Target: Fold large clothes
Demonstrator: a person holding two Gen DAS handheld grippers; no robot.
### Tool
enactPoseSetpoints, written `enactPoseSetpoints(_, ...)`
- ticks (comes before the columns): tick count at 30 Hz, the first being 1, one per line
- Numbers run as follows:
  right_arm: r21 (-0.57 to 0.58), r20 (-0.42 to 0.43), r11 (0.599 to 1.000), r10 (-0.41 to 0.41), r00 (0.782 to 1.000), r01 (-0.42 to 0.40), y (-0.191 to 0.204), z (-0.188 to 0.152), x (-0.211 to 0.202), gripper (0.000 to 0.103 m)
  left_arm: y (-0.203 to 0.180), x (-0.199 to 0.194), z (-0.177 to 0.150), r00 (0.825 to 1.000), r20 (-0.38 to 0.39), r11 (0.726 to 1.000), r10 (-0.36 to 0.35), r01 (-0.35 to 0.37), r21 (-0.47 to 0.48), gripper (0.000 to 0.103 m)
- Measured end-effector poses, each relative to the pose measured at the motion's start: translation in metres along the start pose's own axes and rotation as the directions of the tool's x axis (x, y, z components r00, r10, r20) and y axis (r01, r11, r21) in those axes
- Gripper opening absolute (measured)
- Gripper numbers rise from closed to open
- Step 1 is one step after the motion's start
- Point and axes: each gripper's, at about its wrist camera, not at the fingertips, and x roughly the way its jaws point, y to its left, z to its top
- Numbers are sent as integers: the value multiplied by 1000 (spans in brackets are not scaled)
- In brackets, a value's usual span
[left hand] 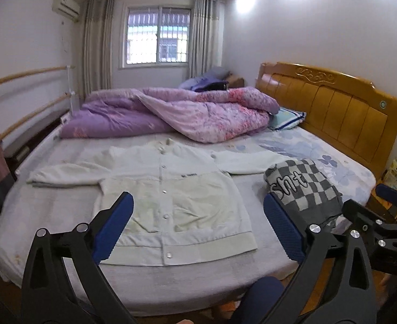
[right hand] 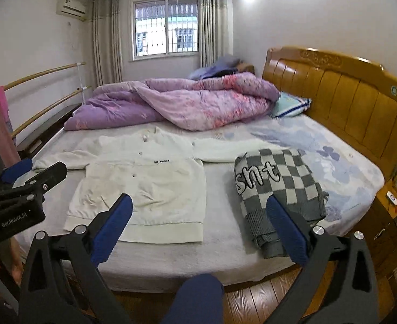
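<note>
left wrist: bedside, facing window | right wrist: same | shared: bed (left hand: pixel 50 216)

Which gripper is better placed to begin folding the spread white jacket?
Likely the left gripper: it faces the white jacket squarely, jaws open above its hem. The right gripper sits further right, toward the folded checkered sweater.

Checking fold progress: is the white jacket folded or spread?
Spread: the white jacket lies flat on the bed, front up, sleeves out sideways.

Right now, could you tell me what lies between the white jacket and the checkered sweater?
Only bare grey sheet separates the white jacket from the checkered sweater, clearest in the right wrist view.
</note>
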Motion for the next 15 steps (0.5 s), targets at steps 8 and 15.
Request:
enactPoseSetpoints(8, -9, 91, 1000, 16, 996, -15, 15, 4, -43, 96, 6, -42, 4, 997, 66, 999, 39, -38, -7, 98)
enactPoseSetpoints(15, -11, 121, 1000, 12, 993, -11, 18, 2, -61, 96, 1, -66, 7, 993, 111, 999, 42, -42, -5, 98)
